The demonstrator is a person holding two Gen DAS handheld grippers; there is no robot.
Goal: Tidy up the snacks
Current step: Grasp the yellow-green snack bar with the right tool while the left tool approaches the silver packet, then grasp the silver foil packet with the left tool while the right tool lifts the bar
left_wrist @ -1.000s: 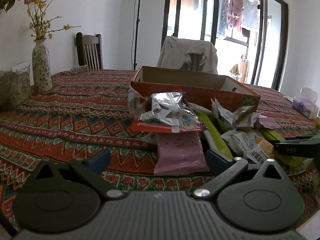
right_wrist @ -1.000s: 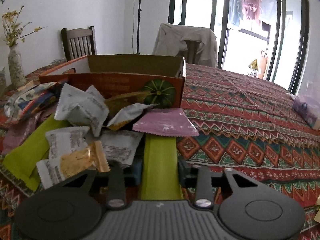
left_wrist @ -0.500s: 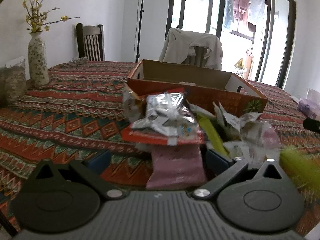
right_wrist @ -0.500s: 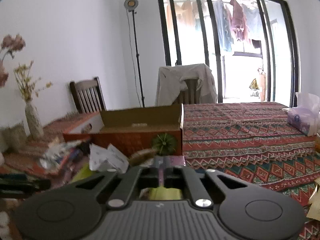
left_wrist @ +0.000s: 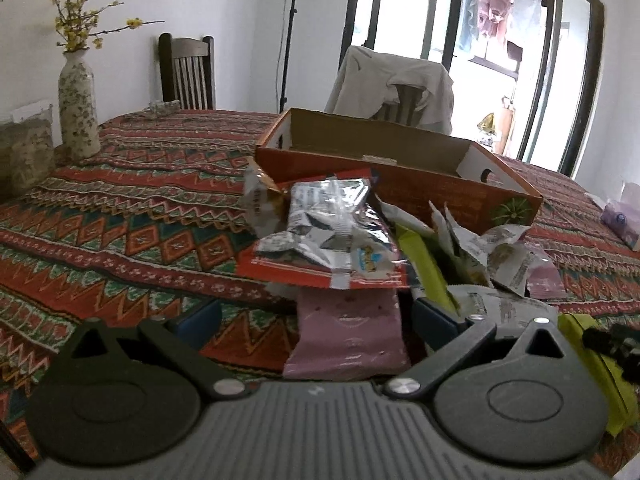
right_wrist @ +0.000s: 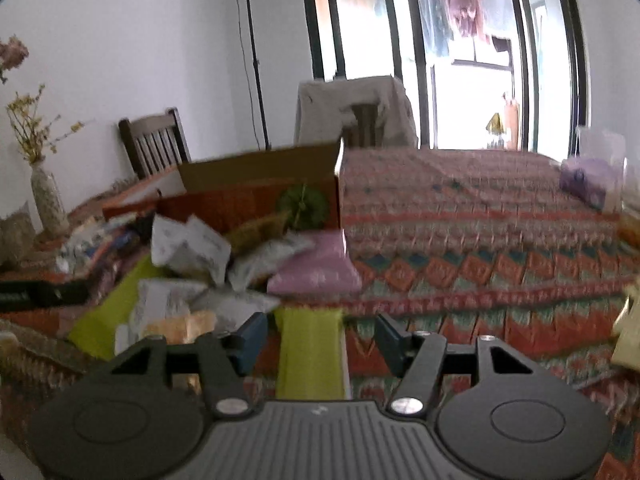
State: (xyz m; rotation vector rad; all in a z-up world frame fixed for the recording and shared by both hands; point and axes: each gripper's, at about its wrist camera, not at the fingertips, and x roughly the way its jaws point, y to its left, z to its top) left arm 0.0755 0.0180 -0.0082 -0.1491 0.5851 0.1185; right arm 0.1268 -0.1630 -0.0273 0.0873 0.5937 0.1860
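Observation:
A pile of snack packets lies on the patterned tablecloth in front of an open orange cardboard box [left_wrist: 400, 160], which also shows in the right wrist view [right_wrist: 256, 184]. My left gripper [left_wrist: 316, 320] is open, with a pink packet [left_wrist: 348, 332] lying between its fingers under a silver-and-red packet [left_wrist: 332, 232]. My right gripper [right_wrist: 316, 336] is open, with a lime-green packet [right_wrist: 310, 352] lying between its fingers. The green packet and the right gripper's tip [left_wrist: 608, 340] show at the left wrist view's right edge. A second pink packet [right_wrist: 316, 268] lies just beyond.
A flowered vase [left_wrist: 78, 100] stands at the table's far left. Two chairs [left_wrist: 188, 72] stand behind the table, one draped with a cloth. A purple tissue pack [right_wrist: 584, 180] sits at the far right. A woven basket rim [right_wrist: 36, 356] is at the lower left of the right wrist view.
My right gripper closed on the green packet, lifted it, came back down nearer the table edge, and now its jaws stand open around it. The left gripper has shifted slightly and stayed open.

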